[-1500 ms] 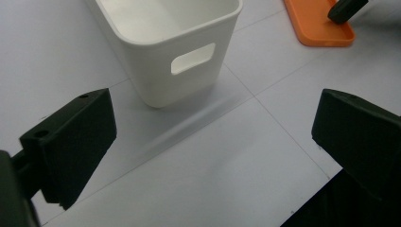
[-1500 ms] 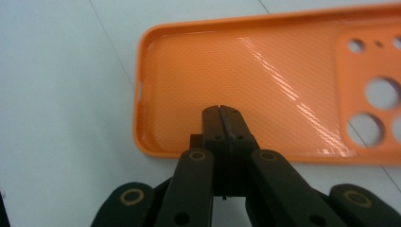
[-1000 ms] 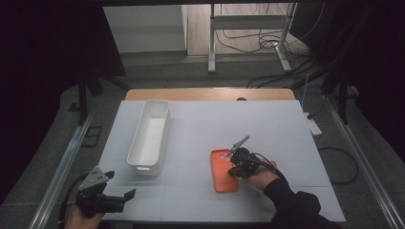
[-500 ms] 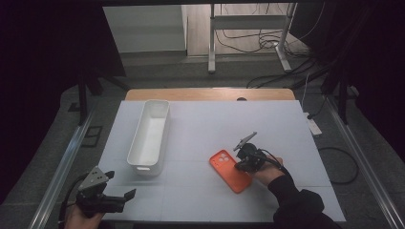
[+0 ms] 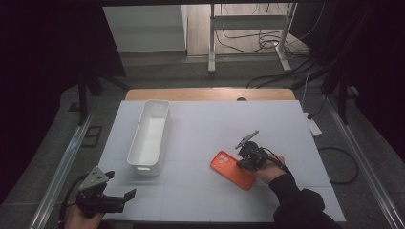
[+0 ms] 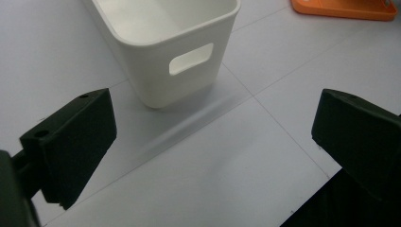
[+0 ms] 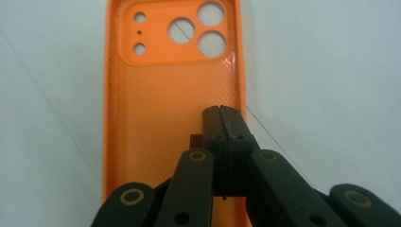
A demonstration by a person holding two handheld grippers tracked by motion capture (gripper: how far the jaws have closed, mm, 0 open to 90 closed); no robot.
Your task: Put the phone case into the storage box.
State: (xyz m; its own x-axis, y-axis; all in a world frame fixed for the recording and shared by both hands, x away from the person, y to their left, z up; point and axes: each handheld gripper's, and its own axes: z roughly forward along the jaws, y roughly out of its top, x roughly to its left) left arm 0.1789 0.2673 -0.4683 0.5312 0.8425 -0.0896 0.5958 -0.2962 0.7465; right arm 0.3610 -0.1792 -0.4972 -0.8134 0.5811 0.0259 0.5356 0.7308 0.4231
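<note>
A: What has changed since a second ago?

B: The orange phone case (image 5: pixel 232 170) has swung round. It lay square to the table's (image 5: pixel 200 200) near edge; now it lies slantwise, camera-hole end toward the far left, other end toward the near right corner.

A: Where is it?

B: Flat on the table, right of the middle, nearer the near edge. The right gripper (image 5: pixel 243 162) is at its right side, jaws pressed together, tips over the case's long right rim. I cannot tell whether they pinch that rim or only press on it.

A: And from the gripper's own view?

B: The case's long axis runs straight away from the tips (image 7: pixel 222 124).

A: The other hand?

B: The left gripper (image 5: pixel 119 198), jaws spread and empty, hangs at the near left corner, well apart. The white bin (image 5: pixel 149 136) is between.
</note>
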